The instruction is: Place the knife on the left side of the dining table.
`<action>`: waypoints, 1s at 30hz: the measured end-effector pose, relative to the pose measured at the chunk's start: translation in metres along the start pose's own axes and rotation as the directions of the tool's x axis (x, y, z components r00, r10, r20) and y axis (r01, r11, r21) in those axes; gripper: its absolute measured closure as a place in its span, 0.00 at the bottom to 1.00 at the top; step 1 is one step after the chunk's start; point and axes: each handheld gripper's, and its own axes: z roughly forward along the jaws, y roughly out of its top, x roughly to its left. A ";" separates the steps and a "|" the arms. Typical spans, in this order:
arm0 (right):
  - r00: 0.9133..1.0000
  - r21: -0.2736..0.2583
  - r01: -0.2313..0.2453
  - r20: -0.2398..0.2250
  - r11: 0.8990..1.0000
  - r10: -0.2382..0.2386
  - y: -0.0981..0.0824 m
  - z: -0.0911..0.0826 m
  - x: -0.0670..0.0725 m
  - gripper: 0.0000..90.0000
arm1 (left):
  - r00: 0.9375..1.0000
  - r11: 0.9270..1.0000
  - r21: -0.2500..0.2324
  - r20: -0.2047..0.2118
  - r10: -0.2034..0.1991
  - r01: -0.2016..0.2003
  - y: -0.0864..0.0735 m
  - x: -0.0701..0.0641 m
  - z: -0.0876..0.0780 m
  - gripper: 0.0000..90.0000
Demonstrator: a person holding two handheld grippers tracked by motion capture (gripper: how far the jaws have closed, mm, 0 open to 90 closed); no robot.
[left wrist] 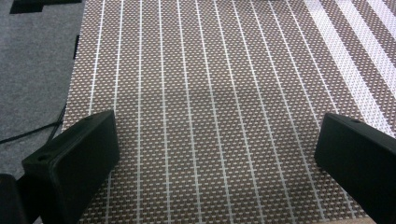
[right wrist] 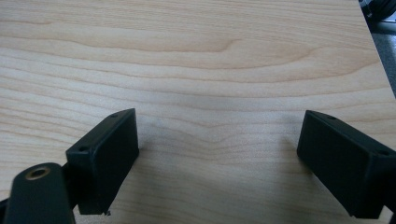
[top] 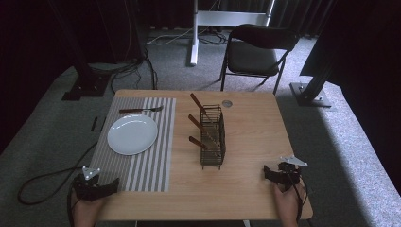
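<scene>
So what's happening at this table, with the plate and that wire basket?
A person sits at a wooden table with a claw in each hand. The left claw rests open over the near edge of a striped placemat, and the right claw rests open on bare wood near the right corner. Neither holds anything. A white plate lies on the placemat with a fork beyond it, and three wooden-handled utensils stand in a wire basket mid-table. Nothing is being handled yet.
</scene>
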 end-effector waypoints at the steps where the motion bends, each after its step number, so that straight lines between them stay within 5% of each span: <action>1: 1.000 0.000 0.000 0.000 1.000 0.000 0.000 0.000 0.000 0.13 | 1.000 1.000 -0.002 0.000 0.001 -0.001 0.000 0.000 0.000 0.00; 30: 1.000 0.000 0.000 0.000 1.000 0.000 0.000 0.000 0.000 0.13 | 1.000 1.000 0.007 0.000 0.003 -0.003 0.001 0.000 0.000 0.00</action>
